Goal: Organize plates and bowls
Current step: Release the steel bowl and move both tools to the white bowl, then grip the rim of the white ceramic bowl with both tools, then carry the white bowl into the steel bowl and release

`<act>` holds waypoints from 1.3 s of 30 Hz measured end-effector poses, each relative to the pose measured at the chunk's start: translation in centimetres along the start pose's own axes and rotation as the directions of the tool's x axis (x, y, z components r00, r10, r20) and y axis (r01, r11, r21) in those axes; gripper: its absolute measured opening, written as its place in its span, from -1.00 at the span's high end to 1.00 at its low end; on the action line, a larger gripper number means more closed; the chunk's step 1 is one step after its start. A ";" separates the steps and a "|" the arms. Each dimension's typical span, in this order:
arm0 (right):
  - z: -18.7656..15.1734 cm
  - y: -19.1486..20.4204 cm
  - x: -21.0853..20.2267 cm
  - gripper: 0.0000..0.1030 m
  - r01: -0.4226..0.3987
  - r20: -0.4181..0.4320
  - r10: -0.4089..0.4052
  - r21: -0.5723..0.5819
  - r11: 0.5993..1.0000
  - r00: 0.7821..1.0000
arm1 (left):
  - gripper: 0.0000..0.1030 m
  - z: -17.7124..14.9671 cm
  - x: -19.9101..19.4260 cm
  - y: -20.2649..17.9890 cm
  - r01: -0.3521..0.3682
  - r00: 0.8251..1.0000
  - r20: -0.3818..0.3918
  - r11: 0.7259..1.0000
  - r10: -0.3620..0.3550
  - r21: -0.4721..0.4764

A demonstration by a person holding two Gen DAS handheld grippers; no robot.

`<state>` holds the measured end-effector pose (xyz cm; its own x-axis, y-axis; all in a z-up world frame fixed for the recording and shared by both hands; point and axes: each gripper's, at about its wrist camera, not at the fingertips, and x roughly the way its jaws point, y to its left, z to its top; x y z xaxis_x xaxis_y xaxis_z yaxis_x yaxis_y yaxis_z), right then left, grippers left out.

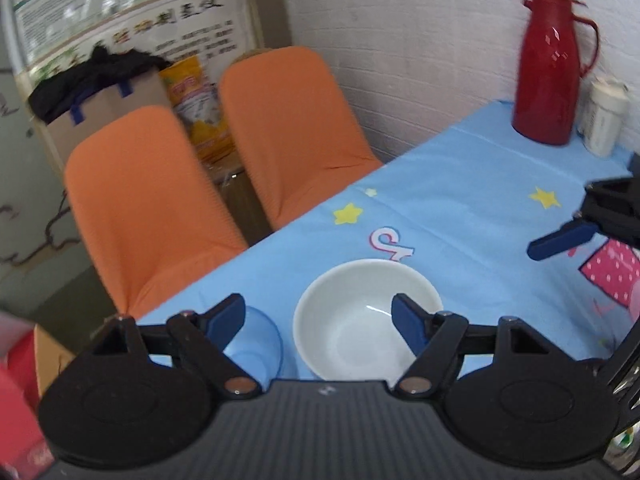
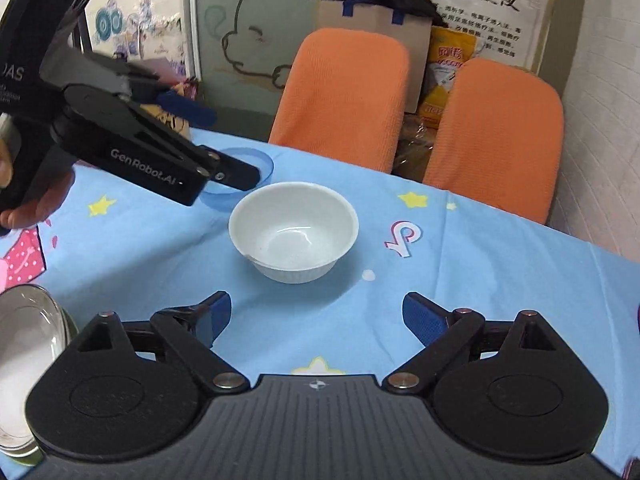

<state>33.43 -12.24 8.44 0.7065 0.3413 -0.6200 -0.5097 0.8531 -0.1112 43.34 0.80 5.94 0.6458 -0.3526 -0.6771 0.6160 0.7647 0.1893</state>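
Currently one white bowl (image 2: 294, 230) on table (image 2: 480, 280), one blue bowl (image 2: 244, 160) beside it, two orange chairs (image 2: 340, 92) behind; left gripper (image 1: 318, 318), right gripper (image 2: 316, 318) both apart, empty.

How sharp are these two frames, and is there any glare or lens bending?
Left wrist: motion blur smears the red jug and chairs; the white bowl stays fairly clear. Right wrist: sharper overall, a glint inside the bowl, the left gripper slightly blurred. Both: fisheye bends the table edge.
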 end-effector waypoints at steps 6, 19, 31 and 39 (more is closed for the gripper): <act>0.6 -1.2 4.1 -1.00 -0.050 -0.074 0.050 0.000 0.999 0.996 | -0.44 -0.2 5.8 1.4 0.133 0.990 -0.062 0.987 -0.128 0.091; 2.5 -0.1 9.8 -1.00 -0.093 -0.144 0.082 -0.067 0.993 0.986 | -0.43 -0.7 10.5 1.7 0.196 0.970 -0.151 0.980 -0.190 0.027; 2.9 -0.3 8.2 -1.00 -0.046 -0.031 0.044 -0.055 0.997 0.999 | -0.11 0.1 7.8 1.1 0.198 0.978 -0.066 0.980 -0.199 -0.031; 1.7 0.2 1.9 -1.00 -0.004 0.027 0.006 -0.076 0.997 1.000 | -0.09 1.6 1.6 -3.1 0.174 0.984 -0.037 0.983 -0.176 -0.051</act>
<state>35.51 -10.74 8.51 0.7164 0.3575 -0.5991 -0.5488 0.8190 -0.1675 43.23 -3.04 5.41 0.5102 -0.4616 -0.7257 0.6950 0.7184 0.0317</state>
